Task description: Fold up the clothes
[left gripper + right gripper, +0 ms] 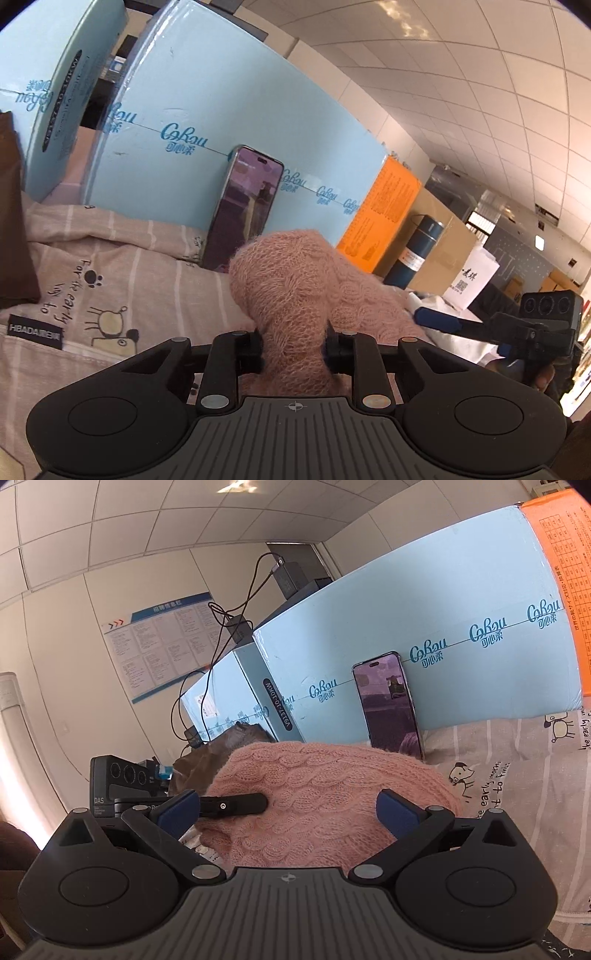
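The pink knitted sweater (295,295) lies bunched on the striped bedsheet (122,258), in front of the boxes. The left gripper (294,350) has its two fingers pressed together on a fold of this sweater, and the wool bulges up above them. In the right wrist view the same sweater (321,797) is between the two blue pads (400,814) of the right gripper (288,812). The pads stand wide apart and do not touch the wool.

One black finger of the left gripper (232,805) reaches into the knit from the left side of that view.

One phone (243,206) leans upright against the front of a light blue carton (221,92). There are two such light blue cartons; the second one (55,110) stands just beside the first. What is inside them cannot be seen. Further right stand one orange box (380,218) and one brown cardboard box (439,243). One dark blue flask (413,254) stands upright before the brown one. Something brown (14,214) lies at the left edge of the sheet.
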A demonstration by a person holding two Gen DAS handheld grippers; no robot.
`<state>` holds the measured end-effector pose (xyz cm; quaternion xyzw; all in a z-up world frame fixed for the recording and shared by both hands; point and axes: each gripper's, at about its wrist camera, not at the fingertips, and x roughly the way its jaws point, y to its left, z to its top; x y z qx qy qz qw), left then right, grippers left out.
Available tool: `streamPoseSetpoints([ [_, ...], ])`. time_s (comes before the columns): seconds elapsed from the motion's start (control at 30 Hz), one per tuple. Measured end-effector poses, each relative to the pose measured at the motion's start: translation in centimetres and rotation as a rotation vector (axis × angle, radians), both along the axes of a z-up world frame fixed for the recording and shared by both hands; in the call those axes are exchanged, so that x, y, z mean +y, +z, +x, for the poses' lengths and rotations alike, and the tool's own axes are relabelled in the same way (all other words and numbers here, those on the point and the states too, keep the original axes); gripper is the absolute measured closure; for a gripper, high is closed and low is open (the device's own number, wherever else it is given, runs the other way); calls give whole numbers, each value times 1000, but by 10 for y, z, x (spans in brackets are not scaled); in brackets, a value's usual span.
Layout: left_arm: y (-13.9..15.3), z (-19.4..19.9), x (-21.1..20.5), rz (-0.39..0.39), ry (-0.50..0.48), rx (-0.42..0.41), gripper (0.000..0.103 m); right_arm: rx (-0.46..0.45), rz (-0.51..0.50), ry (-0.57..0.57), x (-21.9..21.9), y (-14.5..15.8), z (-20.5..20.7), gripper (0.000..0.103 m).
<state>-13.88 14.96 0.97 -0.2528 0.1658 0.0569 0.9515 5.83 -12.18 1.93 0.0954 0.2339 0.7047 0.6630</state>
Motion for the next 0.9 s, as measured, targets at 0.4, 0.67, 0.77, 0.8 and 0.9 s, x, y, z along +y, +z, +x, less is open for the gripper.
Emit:
streamPoseSetpoints([
  [0.4, -12, 8, -2, 25, 37, 25, 36, 21, -132, -2, 20, -19, 7, 0],
  [0.67, -1, -16, 18, 39, 217, -33, 12, 65, 0, -7, 2, -12, 9, 0],
  [0.77, -4, -13, 21, 75, 259, 33, 12, 48, -19, 33, 7, -11, 2, 0],
  [0.8, -6, -10, 21, 80, 247, 57, 12, 42, -26, 47, 8, -11, 0, 0],
  [0.9, -14, 3, 13, 154, 232, 147, 11, 19, -92, 30, 18, -17, -2, 0],
])
